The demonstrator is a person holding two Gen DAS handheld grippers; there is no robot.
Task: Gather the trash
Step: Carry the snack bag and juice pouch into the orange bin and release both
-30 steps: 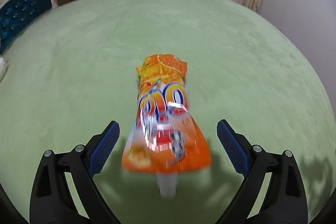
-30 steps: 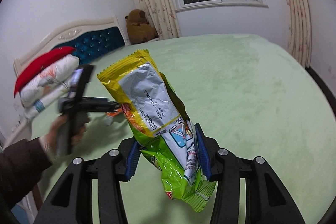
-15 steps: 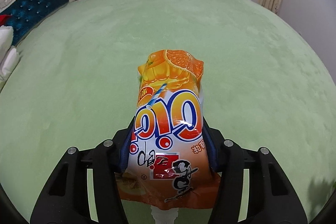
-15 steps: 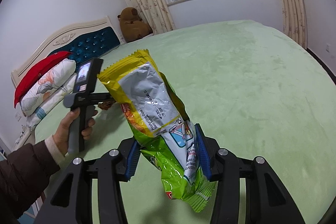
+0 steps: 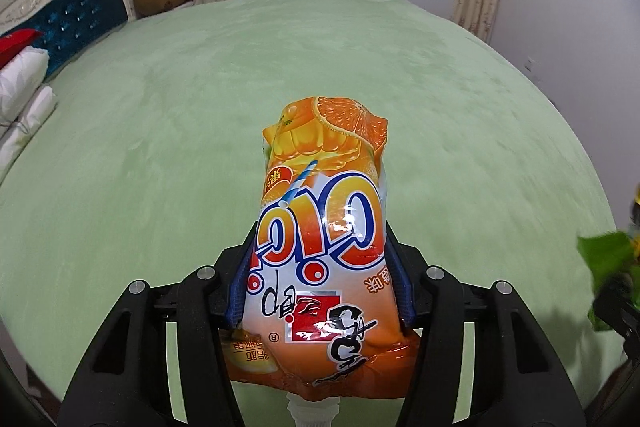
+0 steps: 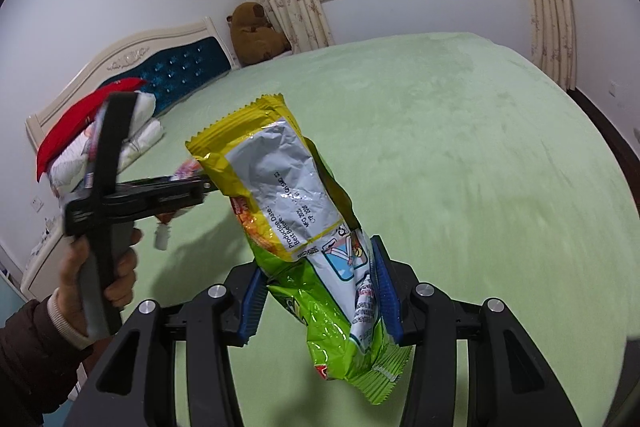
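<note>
Pouch [image 5: 320,251] — "QiQ" lettering — in left claw [image 5: 322,287]; wrapper [image 6: 304,227] reads "Production Date".

The orange drink pouch [image 5: 320,267] is glossy plastic film with a white plastic spout. The crinkled snack bag [image 6: 304,231] shines like foil. The green blanket [image 5: 160,147] looks soft, matt and plush.

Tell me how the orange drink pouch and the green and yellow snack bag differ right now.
The orange drink pouch is plump, with a white spout at its near end; the snack bag looks flat, crinkled and has crimped ends. The pouch sits in the left gripper, the bag in the right gripper. The pouch shows big printed lettering, the bag a silver date panel. Both are clamped and lifted above the green bedspread.
</note>
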